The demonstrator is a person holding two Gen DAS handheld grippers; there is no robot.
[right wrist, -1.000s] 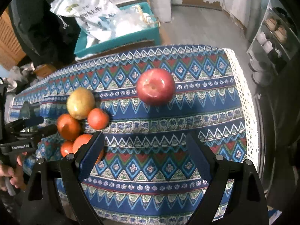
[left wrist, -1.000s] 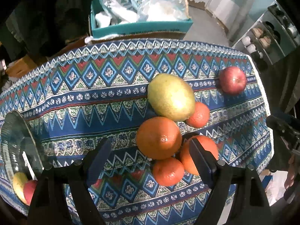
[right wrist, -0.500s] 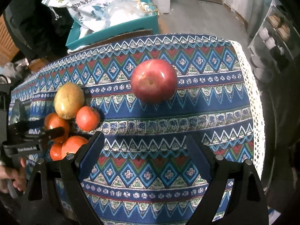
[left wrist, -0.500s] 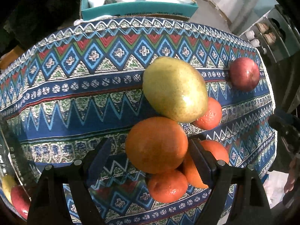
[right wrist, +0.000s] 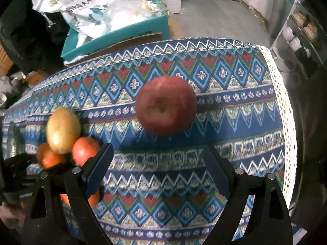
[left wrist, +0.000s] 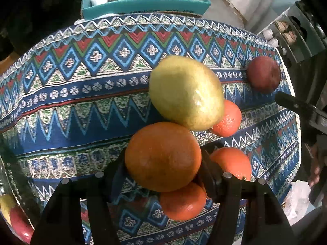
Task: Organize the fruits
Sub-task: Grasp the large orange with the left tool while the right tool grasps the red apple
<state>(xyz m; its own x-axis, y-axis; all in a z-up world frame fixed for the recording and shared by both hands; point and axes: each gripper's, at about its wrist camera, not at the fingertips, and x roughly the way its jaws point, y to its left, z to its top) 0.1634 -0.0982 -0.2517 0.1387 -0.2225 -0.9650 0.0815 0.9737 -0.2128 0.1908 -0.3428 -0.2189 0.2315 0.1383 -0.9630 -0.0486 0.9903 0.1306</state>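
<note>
My left gripper (left wrist: pixel 163 163) is shut on a large orange (left wrist: pixel 163 156), its fingers pressing both sides. A yellow-green pear-like fruit (left wrist: pixel 186 91) touches the orange behind it. Three smaller oranges (left wrist: pixel 226 118) (left wrist: pixel 233 162) (left wrist: pixel 183 201) crowd around. A red apple (left wrist: pixel 263 74) lies far right on the patterned tablecloth (left wrist: pixel 81 94). In the right wrist view my right gripper (right wrist: pixel 159 173) is open and empty, just short of the red apple (right wrist: pixel 165 106). The fruit cluster (right wrist: pixel 63 130) and left gripper sit at that view's left.
A glass plate (left wrist: pixel 12 196) holding a yellow and a red fruit is at the left edge. A teal box (right wrist: pixel 114 34) with white bags stands behind the table. Shelves (right wrist: pixel 302 32) are at the right, beyond the lace-trimmed table edge (right wrist: pixel 286 106).
My left gripper moved forward and closed on the large orange. My right gripper moved closer to the red apple, still open.
</note>
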